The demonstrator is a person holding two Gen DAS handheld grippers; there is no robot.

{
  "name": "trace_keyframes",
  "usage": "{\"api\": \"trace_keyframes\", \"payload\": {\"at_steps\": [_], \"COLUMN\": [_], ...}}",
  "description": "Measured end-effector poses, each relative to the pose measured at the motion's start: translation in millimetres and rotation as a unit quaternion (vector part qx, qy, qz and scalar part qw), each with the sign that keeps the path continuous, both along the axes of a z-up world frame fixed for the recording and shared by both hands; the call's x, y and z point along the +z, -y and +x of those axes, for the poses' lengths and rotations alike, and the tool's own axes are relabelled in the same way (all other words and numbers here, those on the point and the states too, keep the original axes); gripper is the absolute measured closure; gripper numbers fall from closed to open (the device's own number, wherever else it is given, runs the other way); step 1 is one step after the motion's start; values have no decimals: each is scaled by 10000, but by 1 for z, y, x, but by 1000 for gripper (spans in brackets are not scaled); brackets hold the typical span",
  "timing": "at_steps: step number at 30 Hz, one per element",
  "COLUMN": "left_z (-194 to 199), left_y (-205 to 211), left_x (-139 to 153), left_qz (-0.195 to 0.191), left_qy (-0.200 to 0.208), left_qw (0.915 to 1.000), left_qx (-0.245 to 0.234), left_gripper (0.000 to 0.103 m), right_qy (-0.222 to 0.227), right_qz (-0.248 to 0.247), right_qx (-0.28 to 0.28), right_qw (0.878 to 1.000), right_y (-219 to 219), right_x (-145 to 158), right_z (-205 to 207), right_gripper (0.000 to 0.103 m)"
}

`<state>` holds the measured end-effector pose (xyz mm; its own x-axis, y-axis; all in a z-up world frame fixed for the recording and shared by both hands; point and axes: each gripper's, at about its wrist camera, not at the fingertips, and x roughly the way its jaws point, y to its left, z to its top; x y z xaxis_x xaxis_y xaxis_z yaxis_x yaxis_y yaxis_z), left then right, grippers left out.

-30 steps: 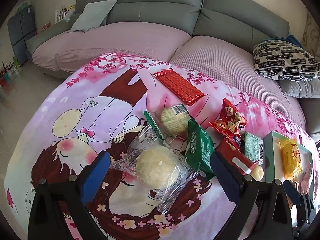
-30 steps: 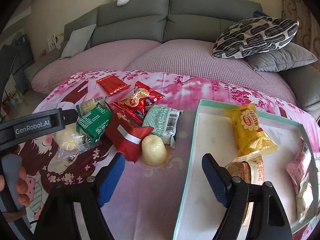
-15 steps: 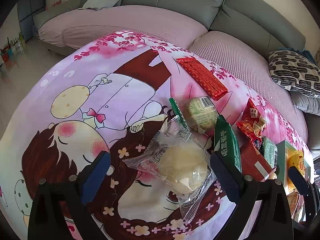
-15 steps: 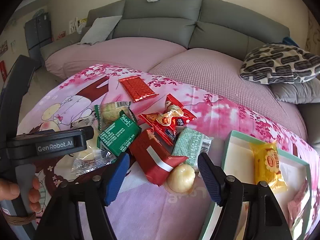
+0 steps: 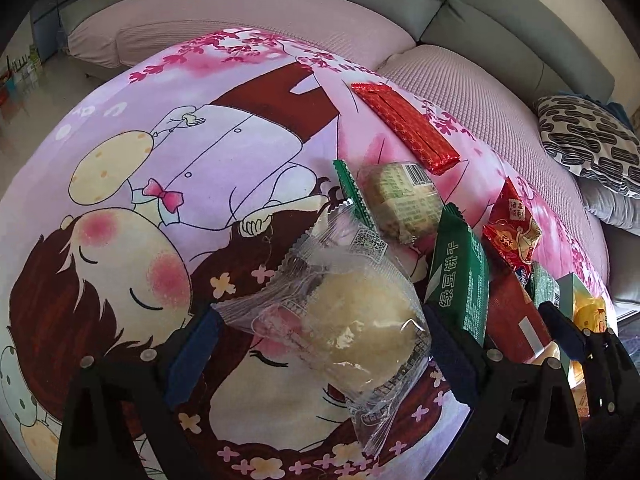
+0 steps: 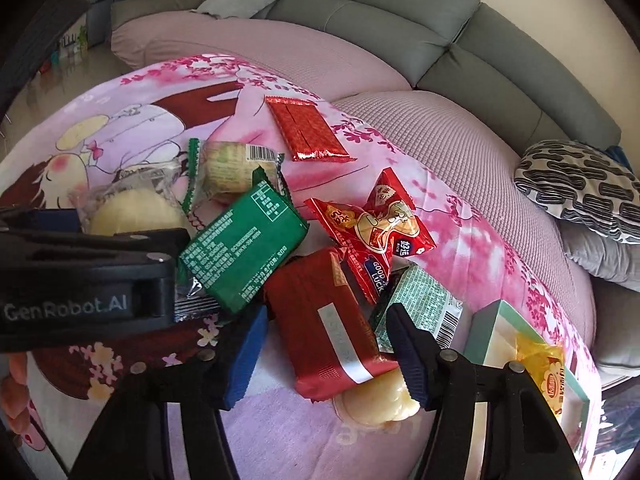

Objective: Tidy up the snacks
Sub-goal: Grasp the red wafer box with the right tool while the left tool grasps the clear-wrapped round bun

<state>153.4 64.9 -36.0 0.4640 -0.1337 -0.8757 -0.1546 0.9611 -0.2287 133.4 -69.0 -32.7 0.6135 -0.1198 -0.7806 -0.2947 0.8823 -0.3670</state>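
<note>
Jaws, left: wide apart and just narrowing; the left gripper (image 5: pixel 320 350) straddles a clear-wrapped pale bun (image 5: pixel 352 328), one pad at each end of the wrapper, not visibly pressing yet.
Jaws, right: just closing from a wider gap; the right gripper (image 6: pixel 324 354) now brackets a dark red packet (image 6: pixel 328 320), with gaps still showing beside both pads.
What has changed: a second ago the left gripper hung farther back from the bun, and the right one faced bare cloth beside the box; each now frames its own snack.
Meaning for the task: both grabs look about to happen, so two more snacks are likely headed for the box.
Where the snacks are: heaped together on a cartoon-print cloth (image 5: pixel 200 152), left of the mint-edged box (image 6: pixel 492 332), which already holds a yellow packet (image 6: pixel 540 372).
Bun: soft, round, cream-coloured, in crinkly see-through film with crimped ends.
Red packet: flat, glossy foil pillow with a silver stripe, partly lying on a bare pale round sweet (image 6: pixel 376 404).
Neighbours: a stiff green biscuit packet (image 6: pixel 240 252), a puffy bright red pouch (image 6: pixel 376 232), a long flat red foil bar (image 6: pixel 308 128).
Beyond: a grey sofa (image 6: pixel 380 12) with quilted mauve seat covers.
</note>
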Motion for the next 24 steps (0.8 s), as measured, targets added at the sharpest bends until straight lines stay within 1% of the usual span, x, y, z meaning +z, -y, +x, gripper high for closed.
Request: {"api": "trace_keyframes", "payload": {"at_steps": [1, 3, 4, 6, 7, 9, 12, 15, 20, 24], "left_z": [0, -1, -1, -1, -1, -1, -3, -7, -12, -16], "left_y": [1, 4, 6, 9, 9, 8, 6, 3, -1, 0], "left_x": [1, 4, 5, 6, 6, 7, 11, 16, 29, 39], "left_qz": [-57, -172, -211, -152, -170, -262, -285, -266, -212, -252], "left_qy": [33, 93, 115, 144, 152, 176, 229, 292, 471, 609], "left_qw": [10000, 9997, 9995, 9995, 9994, 9991, 9989, 9990, 9985, 9976], "left_qx": [-36, -129, -187, -253, -272, -282, -277, -204, -153, -197], "left_gripper": [13, 32, 35, 38, 39, 45, 50, 52, 52, 53], "right_qy": [11, 18, 24, 44, 43, 22, 59, 140, 336, 426], "right_qz": [-33, 86, 151, 296, 411, 640, 953, 1372, 1706, 1754], "right_qx": [-3, -33, -68, -128, -154, -212, -332, -477, -729, -926], "right_qw": [10000, 10000, 9999, 9995, 9990, 9977, 9949, 9893, 9821, 9792], "right_y": [0, 1, 2, 5, 6, 10, 17, 26, 39, 49], "right_x": [-1, 0, 1, 4, 6, 10, 16, 26, 44, 53], "right_z": [-1, -2, -2, -4, -5, -8, -14, -24, -42, -58], "right_gripper": [44, 51, 53, 58, 59, 61, 61, 61, 61, 61]}}
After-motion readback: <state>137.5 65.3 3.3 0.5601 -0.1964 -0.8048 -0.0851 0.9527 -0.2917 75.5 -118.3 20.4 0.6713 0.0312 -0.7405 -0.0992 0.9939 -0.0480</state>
